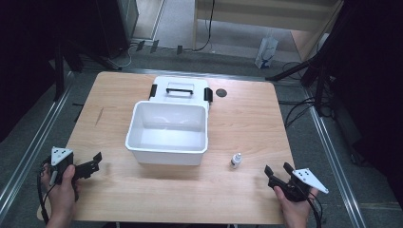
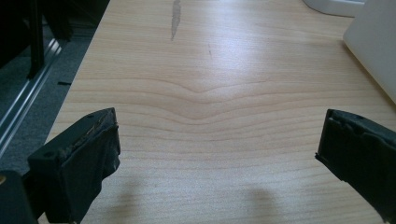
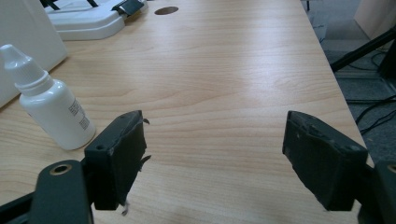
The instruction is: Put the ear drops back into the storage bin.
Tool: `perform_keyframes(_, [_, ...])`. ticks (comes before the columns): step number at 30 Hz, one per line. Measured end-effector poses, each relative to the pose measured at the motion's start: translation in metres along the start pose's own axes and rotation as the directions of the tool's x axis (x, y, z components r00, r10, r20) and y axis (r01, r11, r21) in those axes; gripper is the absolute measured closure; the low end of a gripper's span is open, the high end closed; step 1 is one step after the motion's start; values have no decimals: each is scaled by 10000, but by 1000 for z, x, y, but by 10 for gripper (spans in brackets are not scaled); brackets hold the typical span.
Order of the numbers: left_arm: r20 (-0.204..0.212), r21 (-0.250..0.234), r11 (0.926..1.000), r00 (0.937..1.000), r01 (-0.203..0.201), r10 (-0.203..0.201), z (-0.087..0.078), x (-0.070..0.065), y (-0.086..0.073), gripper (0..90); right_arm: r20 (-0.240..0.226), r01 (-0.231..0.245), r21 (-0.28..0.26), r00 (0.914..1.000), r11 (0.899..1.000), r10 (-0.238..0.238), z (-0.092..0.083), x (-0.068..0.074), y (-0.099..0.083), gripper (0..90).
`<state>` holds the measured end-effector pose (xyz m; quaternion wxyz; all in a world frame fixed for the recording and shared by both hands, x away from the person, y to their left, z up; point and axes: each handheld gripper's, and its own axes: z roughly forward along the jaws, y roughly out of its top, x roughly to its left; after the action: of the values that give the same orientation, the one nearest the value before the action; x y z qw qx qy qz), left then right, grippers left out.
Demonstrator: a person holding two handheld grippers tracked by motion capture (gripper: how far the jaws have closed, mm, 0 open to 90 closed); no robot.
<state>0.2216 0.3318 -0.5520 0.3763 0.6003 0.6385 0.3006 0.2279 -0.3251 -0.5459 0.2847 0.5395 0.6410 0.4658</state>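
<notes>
An empty white plastic box (image 1: 167,133) stands mid-table, and its lid (image 1: 179,89) with black clips and a handle lies just behind it. A small white dropper bottle (image 1: 235,160) stands upright to the right of the box; in the right gripper view the bottle (image 3: 51,106) is just left of the left jaw. My left gripper (image 1: 97,160) is open near the table's front left, with bare wood between its jaws (image 2: 219,154). My right gripper (image 1: 278,169) is open at the front right, a short way right of the bottle, nothing between its jaws (image 3: 215,158).
A dark round hole (image 1: 221,92) sits in the wooden table (image 1: 247,118) right of the lid. A grey streak (image 2: 175,18) marks the wood at the left. Metal rails, cables and black stands run along both sides on the floor.
</notes>
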Motion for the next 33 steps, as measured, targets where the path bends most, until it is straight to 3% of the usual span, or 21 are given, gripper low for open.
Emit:
perform_keyframes(5, [35,23,10000,10000,24,-24,0,1,0,0,-171,-210,362,9996,9991,216,3,-3,2,242])
perform_keyframes(10, [85,-2,9999,9999,100,-100,0,2,0,0,-449,637,1380,9973,9884,-580,10,2,12,272])
perform_keyframes(12, [82,9,9999,9999,123,-124,1,2,0,0,-702,1227,1868,9913,9747,-1113,13,8,20,278])
perform_keyframes(13, [82,31,9999,9999,116,-116,1,2,0,0,-1045,1752,2406,9825,9547,-1539,16,13,29,291])
perform_keyframes(14, [86,25,9999,9999,116,-116,1,2,0,0,-1163,1987,2687,9780,9425,-1730,17,16,33,291])
perform_keyframes(15, [94,26,9999,9999,124,-125,1,2,0,0,-1163,1987,2687,9780,9425,-1730,17,16,33,291])
perform_keyframes(16, [98,21,9999,9998,147,-147,1,2,0,0,-1336,2279,2994,9715,9265,-1958,18,19,37,289])
perform_keyframes(20, [103,24,9999,9998,153,-153,1,2,0,0,-1880,3401,4223,9396,8402,-2859,25,31,54,276])
perform_keyframes(21, [106,20,9999,9998,154,-155,1,2,0,0,-2063,3755,4529,9265,8086,-3147,28,35,58,275])
perform_keyframes(22, [121,34,9999,9998,158,-158,1,2,0,0,-2196,3941,4751,9189,7868,-3277,29,36,61,268])
perform_keyframes(23, [118,35,9998,9998,171,-172,1,2,0,0,-2423,4185,5104,9082,7513,-3413,32,40,65,262])
perform_keyframes(24, [120,38,9998,9998,170,-171,1,3,0,0,-2518,4323,5264,9017,7321,-3514,34,42,67,263])
perform_keyframes(25, [119,34,9999,9998,167,-168,1,2,0,0,-2785,4559,5586,8900,6930,-3610,37,46,70,263])
perform_keyframes(26, [125,35,9999,9998,159,-160,1,2,0,0,-3003,4760,5791,8793,6619,-3697,39,49,72,262])
perform_keyframes(27, [126,37,9999,9998,147,-148,1,2,0,0,-3462,5065,6189,8620,6004,-3703,45,55,76,261])
perform_keyframes(28, [132,41,9999,9998,145,-145,1,2,1,0,-3462,5065,6189,8620,6004,-3703,45,55,76,261])
perform_keyframes(29, [126,38,9999,9998,142,-143,1,2,0,0,-3690,5237,6358,8515,5670,-3726,47,57,78,257])
perform_keyframes(30, [137,38,9999,9998,139,-139,1,2,0,0,-4065,5576,6508,8291,5153,-3839,51,62,80,259])
perform_keyframes(31, [145,40,9999,9998,155,-155,1,2,1,0,-4302,5798,6671,8125,4678,-3935,54,67,83,260])
perform_keyframes(33, [143,19,9998,9997,190,-190,1,2,1,0,-4532,5984,6924,7955,4032,-4023,59,74,86,259])
